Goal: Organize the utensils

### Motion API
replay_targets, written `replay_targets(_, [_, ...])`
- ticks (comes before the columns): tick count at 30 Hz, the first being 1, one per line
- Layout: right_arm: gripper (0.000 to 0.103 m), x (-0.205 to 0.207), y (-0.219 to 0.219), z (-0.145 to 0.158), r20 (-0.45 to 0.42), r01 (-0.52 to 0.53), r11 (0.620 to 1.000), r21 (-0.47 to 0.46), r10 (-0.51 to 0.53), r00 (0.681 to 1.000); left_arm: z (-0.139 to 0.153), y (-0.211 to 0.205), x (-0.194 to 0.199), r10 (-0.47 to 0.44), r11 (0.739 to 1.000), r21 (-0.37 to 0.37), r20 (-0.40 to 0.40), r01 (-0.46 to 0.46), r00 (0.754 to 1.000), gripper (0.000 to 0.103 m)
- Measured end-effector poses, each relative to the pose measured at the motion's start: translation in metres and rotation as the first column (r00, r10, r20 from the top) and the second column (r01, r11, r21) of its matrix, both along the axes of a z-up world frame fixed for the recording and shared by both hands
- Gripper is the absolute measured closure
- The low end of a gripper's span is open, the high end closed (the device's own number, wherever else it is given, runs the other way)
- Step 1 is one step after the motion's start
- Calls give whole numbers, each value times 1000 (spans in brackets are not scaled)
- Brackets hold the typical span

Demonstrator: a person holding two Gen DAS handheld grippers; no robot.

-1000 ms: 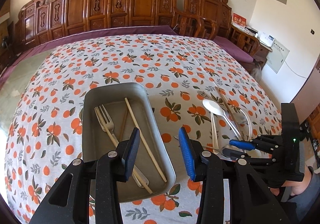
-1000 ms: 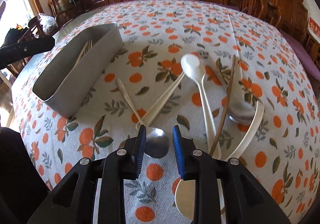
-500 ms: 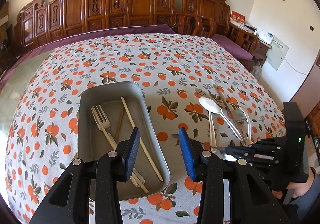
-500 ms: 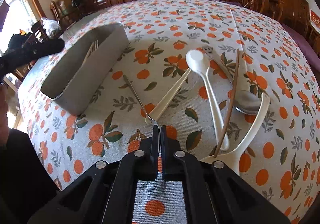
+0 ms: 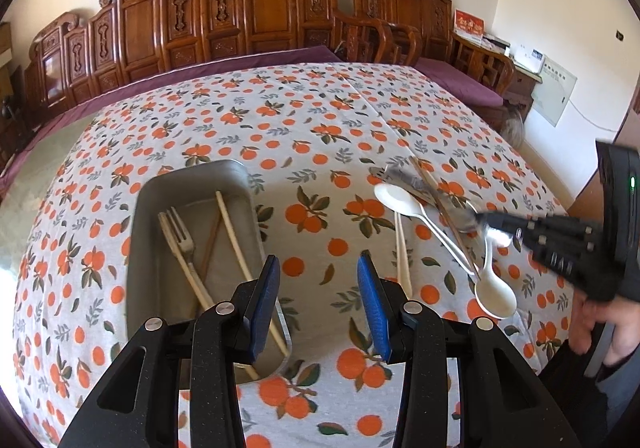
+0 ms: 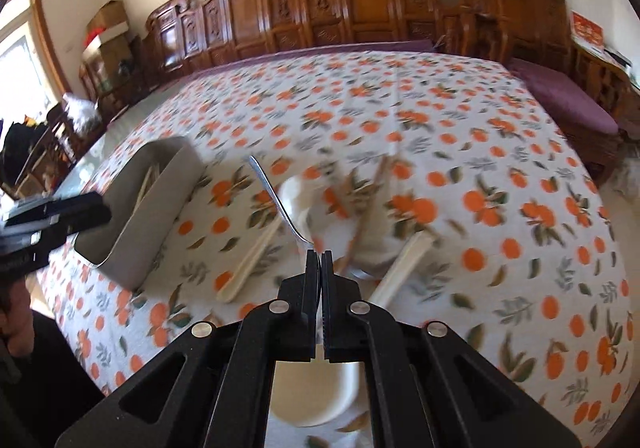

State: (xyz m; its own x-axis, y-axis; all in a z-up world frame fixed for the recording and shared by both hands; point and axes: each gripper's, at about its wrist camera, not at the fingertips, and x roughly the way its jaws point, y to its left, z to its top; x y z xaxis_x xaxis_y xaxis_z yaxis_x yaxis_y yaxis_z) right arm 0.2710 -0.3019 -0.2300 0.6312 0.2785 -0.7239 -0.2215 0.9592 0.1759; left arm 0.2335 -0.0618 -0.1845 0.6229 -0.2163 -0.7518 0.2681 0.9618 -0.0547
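At the left of the surface (image 5: 304,120), with its orange-patterned cloth, sat the metal tray (image 5: 138,248), its long axis running away from the person; inside lay a fork (image 5: 182,244) and a pale chopstick (image 5: 236,244) roughly along that axis, with a darker stick crossed beneath them. The left gripper (image 5: 318,302) hung just right of the tray's near corner, jaws wide apart and holding nothing. Further right lay the loose pile: a white spoon (image 5: 394,198), a second white spoon (image 5: 494,296) nearer the person, and a brown chopstick (image 5: 438,200) laid across them. At the far right the right gripper (image 6: 319,258) was raised off the cloth, jaws pressed nearly together on the bowl end of a metal spoon (image 6: 276,200), whose handle stuck out forward and up, tipped to the left. From that gripper's own view the tray (image 6: 160,204) lay ahead and to the left, its open top facing up and its length running away. So the carry would likely be a leftward sweep, and the spoon's handle already pointed roughly along the tray's length, so little turning looked needed. The right hand was the one loaded, though the left sat nearer the tray.
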Motion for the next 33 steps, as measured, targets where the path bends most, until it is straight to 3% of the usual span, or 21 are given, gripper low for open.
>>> replay_targets(8, [100, 12, -28, -2, 19, 70, 997, -18, -70, 997, -16, -33, 7, -19, 1000, 6, -55, 19, 998, 65])
replay_targets(13, [100, 16, -36, -4, 21, 95, 995, -32, -95, 995, -24, -53, 19, -8, 999, -34, -87, 5, 996, 65])
replay_targets(27, [100, 23, -58, -8, -13, 150, 987, 56, -150, 989, -53, -114, 58, -23, 997, -76, -175, 10, 984, 66])
replay_targets(33, [100, 24, -56, -9, -20, 146, 987, 70, -145, 989, -66, -124, 70, -16, 993, -115, -229, -10, 973, 77])
